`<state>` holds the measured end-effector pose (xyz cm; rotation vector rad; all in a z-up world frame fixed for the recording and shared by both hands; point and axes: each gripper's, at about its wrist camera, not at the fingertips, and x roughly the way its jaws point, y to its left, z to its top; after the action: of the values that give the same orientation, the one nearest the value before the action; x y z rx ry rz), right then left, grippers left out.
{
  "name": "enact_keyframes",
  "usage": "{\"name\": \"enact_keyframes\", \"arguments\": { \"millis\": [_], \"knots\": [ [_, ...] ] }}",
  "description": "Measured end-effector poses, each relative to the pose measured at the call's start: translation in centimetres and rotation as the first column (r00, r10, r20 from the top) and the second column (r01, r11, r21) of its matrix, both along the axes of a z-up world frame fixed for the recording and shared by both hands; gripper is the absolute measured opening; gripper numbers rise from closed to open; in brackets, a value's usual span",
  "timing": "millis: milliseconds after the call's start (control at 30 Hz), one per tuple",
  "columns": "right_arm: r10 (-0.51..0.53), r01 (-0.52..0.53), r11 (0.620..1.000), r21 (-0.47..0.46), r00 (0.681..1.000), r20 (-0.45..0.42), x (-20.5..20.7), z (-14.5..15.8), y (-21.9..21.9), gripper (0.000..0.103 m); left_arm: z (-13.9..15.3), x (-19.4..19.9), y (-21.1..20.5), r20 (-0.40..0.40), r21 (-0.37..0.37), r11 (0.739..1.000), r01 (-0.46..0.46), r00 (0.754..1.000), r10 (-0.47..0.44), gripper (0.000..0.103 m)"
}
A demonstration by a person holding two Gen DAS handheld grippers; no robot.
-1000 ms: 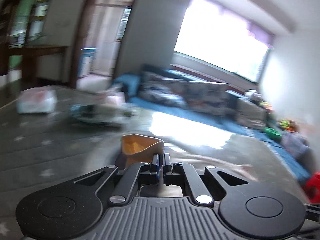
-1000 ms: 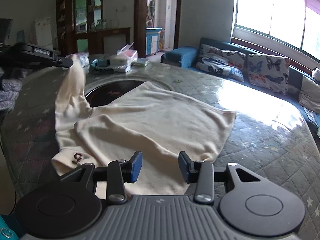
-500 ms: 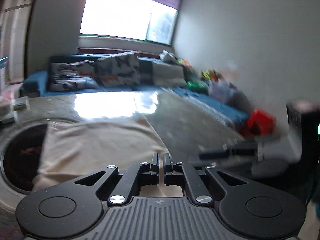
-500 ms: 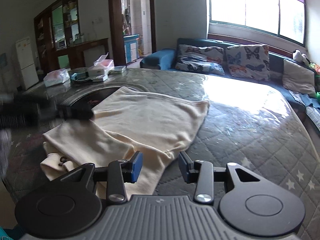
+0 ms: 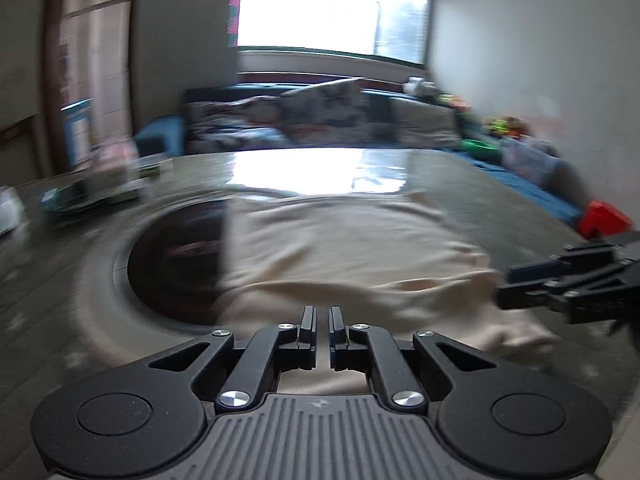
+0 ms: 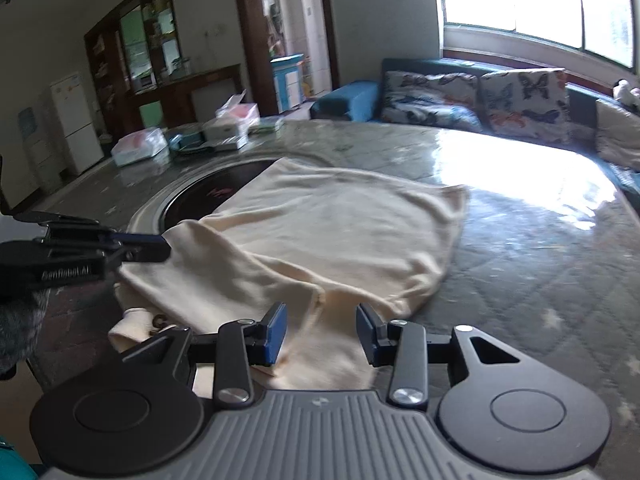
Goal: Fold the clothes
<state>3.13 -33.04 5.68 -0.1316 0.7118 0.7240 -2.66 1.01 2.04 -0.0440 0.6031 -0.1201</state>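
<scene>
A cream garment (image 6: 332, 240) lies spread on the quilted table (image 6: 540, 280), its far left corner over a dark round inset (image 6: 208, 196). To fold well, lay the sleeve flat across the body before letting go. The left gripper (image 6: 166, 248), jaws nearly shut, pinches the sleeve at the near left. The right gripper (image 6: 322, 330) hovers half open and empty above the near edge, ready to smooth.

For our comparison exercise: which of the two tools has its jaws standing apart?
The right tool: its blue-padded jaws gape over the cream garment, while the left tool has its jaws almost together.
</scene>
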Motion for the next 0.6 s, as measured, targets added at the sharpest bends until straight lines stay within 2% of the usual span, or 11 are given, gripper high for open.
{"name": "enact_keyframes", "arguments": {
  "millis": [100,167,233,300,333,467,500,600],
  "knots": [
    [0.020,-0.021,1.000,-0.012,0.999,-0.025,0.4,-0.8,1.4,0.037,-0.4,-0.8,2.6,-0.011,-0.007,0.998,-0.065,0.998,0.065,0.019],
    [0.027,-0.028,0.999,-0.023,0.999,-0.046,0.7,-1.5,2.2,0.031,-0.7,-1.5,3.7,-0.017,-0.005,0.996,-0.085,0.996,0.084,0.031],
    [0.025,-0.027,0.999,-0.034,0.998,-0.063,0.9,-2.0,2.8,0.028,-1.2,-2.1,4.5,-0.022,-0.005,0.996,-0.087,0.996,0.087,0.034],
    [0.019,-0.022,0.999,-0.038,0.997,-0.069,0.9,-2.2,3.1,0.023,-1.6,-2.6,4.9,-0.026,-0.011,0.997,-0.072,0.997,0.071,0.046],
    [0.015,-0.018,0.999,-0.038,0.997,-0.071,0.8,-2.3,3.1,0.020,-1.8,-2.8,5.0,-0.028,-0.014,0.998,-0.062,0.998,0.061,0.046],
    [-0.003,0.000,0.999,-0.040,0.998,-0.066,0.7,-2.0,3.3,0.006,-2.7,-3.2,5.1,-0.031,-0.017,0.999,-0.028,0.999,0.028,0.042],
    [-0.007,0.004,0.999,-0.042,0.998,-0.061,0.7,-1.9,3.4,0.005,-2.8,-3.1,5.0,-0.034,-0.020,1.000,-0.023,0.999,0.022,0.031],
    [-0.017,0.016,0.999,-0.047,0.999,-0.027,0.5,-1.1,3.6,0.004,-3.2,-3.0,4.8,-0.035,-0.025,0.999,-0.021,0.999,0.020,0.008]
  ]
}}
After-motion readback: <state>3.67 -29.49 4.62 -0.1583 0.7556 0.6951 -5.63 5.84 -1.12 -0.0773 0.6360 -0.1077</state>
